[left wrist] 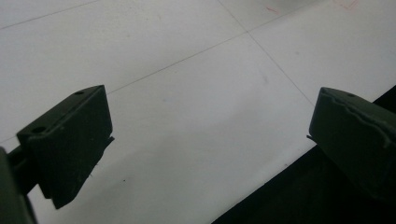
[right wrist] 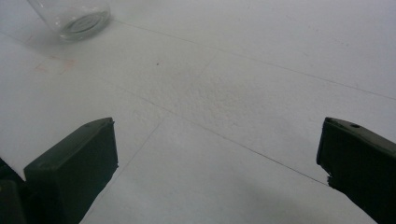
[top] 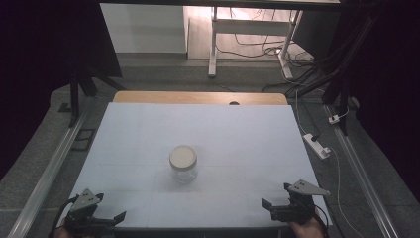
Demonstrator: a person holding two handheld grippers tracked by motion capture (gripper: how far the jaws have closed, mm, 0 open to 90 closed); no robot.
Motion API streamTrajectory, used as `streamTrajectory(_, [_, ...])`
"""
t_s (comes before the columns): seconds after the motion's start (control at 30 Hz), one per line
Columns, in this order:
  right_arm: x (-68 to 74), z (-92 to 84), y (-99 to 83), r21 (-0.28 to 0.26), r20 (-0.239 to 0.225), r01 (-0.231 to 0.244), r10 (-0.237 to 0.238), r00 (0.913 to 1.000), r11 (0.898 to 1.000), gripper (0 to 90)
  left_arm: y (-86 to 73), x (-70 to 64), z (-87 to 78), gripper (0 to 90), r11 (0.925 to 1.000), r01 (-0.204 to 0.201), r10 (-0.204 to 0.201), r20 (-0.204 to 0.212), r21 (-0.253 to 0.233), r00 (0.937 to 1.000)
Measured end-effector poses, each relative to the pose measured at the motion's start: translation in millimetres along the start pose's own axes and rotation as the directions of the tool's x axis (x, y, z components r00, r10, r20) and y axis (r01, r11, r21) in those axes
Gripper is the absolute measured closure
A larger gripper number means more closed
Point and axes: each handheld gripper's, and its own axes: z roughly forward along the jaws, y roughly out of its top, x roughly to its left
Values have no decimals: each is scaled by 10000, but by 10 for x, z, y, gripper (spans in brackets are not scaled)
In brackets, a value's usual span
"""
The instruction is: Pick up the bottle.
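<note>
At the near edge of the table [top: 148, 129], the left gripper [top: 106, 218] sits at the left corner with its jaws spread wide and nothing between them; in the left gripper view [left wrist: 210, 135] the two black jaws stand far apart over bare white surface, with the table's dark edge cutting across the lower right. At the near right corner the right gripper [top: 270, 208] is likewise wide open and empty, a hand [top: 307, 229] just visible behind it; in the right gripper view [right wrist: 217, 154] its jaws frame plain white tabletop crossed by thin seam lines. Farther in, about the middle of the table and roughly midway between the two grippers, well apart from both, stands a small clear glass jar [top: 183, 163], upright, with a round pale cream lid on top and a see-through body that looks empty; its thick glass base shows at the top left of the right gripper view [right wrist: 74, 18], near a faint reddish mark [right wrist: 53, 65] on the surface. Nothing lies between the jar and either gripper. Beyond the white cover, a strip of wooden tabletop [top: 198, 97] shows at the far edge, and behind it on the floor stand a white desk frame [top: 247, 34] with loose cables, and to the right a white power strip [top: 317, 146].
</note>
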Motion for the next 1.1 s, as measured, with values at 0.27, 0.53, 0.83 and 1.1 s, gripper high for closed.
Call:
streamTrajectory(0.27, [-7,4,4,15,-146,-37,38,9999,10000,0,0,-10,8,0,10000,-12,13,-150,70,9999])
streamTrajectory(0.53, [6,10,8,92,-226,98,-96,9997,9999,0,14,14,34,1,9992,264,-259,-165,295,9995])
streamTrajectory(0.83, [9,10,6,109,-247,151,-148,9996,9998,0,30,6,50,0,9987,224,-216,-175,451,9996])
streamTrajectory(1.1, [7,11,1,161,-255,182,-177,9995,9997,0,58,-11,54,0,9992,186,-191,136,346,9997])
